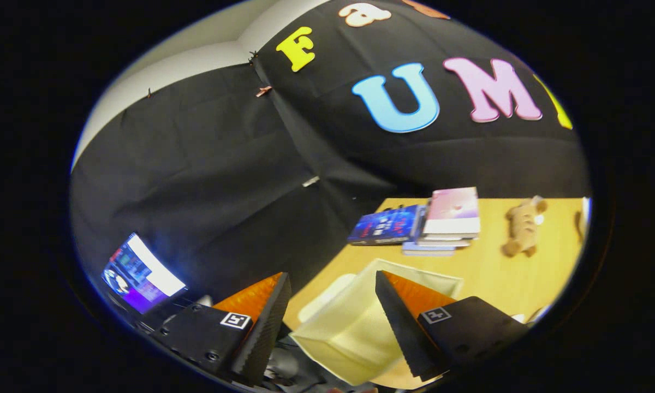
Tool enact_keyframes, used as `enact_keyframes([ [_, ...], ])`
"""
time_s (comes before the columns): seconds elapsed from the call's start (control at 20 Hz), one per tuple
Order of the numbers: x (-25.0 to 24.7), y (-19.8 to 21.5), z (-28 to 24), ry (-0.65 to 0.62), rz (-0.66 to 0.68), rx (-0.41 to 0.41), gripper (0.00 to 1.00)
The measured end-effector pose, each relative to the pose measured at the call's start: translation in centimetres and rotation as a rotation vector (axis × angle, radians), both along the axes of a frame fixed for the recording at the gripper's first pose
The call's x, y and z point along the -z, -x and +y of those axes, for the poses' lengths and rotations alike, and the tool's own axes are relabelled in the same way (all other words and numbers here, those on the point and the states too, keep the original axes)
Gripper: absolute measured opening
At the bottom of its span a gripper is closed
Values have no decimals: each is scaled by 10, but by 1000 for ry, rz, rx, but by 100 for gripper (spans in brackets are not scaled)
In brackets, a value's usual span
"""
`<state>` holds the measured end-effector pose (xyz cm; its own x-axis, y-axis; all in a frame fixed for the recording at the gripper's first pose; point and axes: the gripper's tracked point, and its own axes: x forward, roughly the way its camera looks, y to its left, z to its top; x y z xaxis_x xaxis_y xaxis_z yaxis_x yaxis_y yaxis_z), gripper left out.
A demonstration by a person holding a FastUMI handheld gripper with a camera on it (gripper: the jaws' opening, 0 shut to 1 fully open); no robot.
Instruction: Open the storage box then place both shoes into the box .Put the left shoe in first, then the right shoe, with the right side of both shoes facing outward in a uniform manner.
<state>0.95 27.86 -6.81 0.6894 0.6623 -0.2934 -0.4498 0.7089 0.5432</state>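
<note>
A pale cream storage box [349,333] stands on the wooden table [491,273] near its front corner. It lies low between my fingers, and the right finger [401,322] covers part of its side. Its far rim [420,275] shows beyond that finger. I cannot tell whether its lid is on or off. A pale rounded thing [323,299] lies against the box's left side; what it is stays unclear. My gripper [332,275] is open, held above the box and tilted, with the left finger [265,322] out past the table's edge.
A stack of books [447,224] and a dark blue book [387,225] lie at the table's far edge by the black cloth wall. To their right sits a tan plush toy [523,226]. Off the table, to the left and lower down, a lit screen [141,273] glows.
</note>
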Motion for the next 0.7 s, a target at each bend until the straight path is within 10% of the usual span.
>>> enact_keyframes([
  [0.35,97,68,-142,316,129,240,97],
  [0.7,230,121,-205,538,329,300,95],
])
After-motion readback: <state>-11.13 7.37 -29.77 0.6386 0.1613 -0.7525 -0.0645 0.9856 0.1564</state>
